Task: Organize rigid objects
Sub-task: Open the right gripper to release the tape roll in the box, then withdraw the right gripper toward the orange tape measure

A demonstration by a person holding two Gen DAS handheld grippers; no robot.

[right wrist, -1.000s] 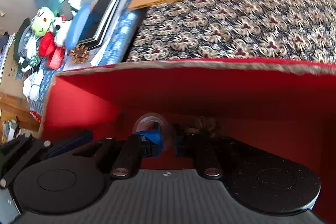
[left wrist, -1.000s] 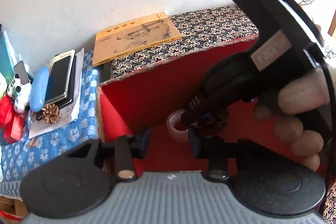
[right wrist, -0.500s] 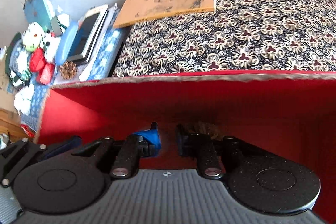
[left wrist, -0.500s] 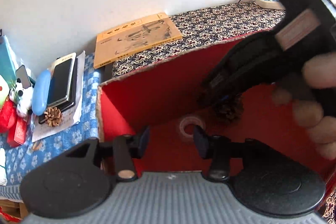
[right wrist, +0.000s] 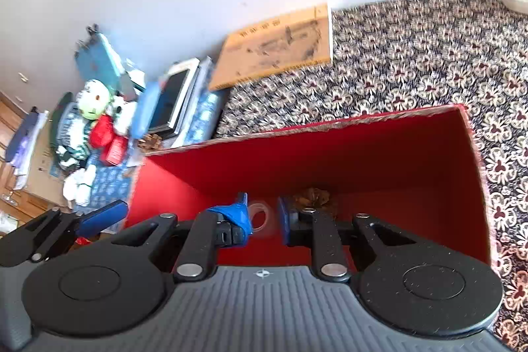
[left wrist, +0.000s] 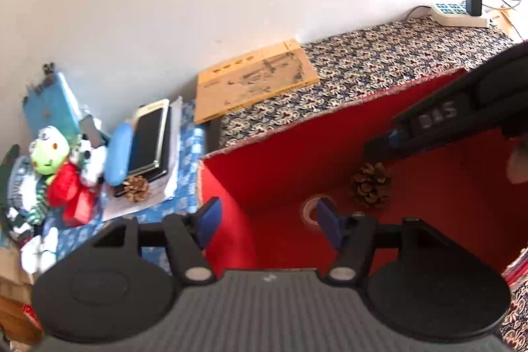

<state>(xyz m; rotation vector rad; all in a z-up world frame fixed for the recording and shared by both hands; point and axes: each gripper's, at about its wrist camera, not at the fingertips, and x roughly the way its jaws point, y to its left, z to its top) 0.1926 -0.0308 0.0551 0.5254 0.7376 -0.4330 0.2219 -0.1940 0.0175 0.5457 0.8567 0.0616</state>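
Note:
The red box [left wrist: 264, 167] stands open on the patterned cloth. On its floor lie a clear tape roll [left wrist: 310, 209] and a pine cone [left wrist: 371, 185]. A second pine cone [left wrist: 135, 187] rests on papers left of the box. My left gripper [left wrist: 269, 221] hangs open over the box's left wall with nothing in it. My right gripper [right wrist: 263, 218] is over the box, jaws slightly apart and empty, well above the tape roll [right wrist: 260, 221] and pine cone [right wrist: 313, 197]. In the left wrist view the right gripper [left wrist: 379, 149] comes in from the right above the cone.
Left of the box are a stacked phone [left wrist: 148, 137], a blue case [left wrist: 117, 154] and plush toys [left wrist: 49, 154]. A tan book [left wrist: 254, 80] lies near the wall behind the box. At the far right sits a power strip [left wrist: 460, 14].
The right gripper has lifted up out of the box, leaving the tape roll and pine cone on its floor. The left gripper has pulled back and its jaws have widened.

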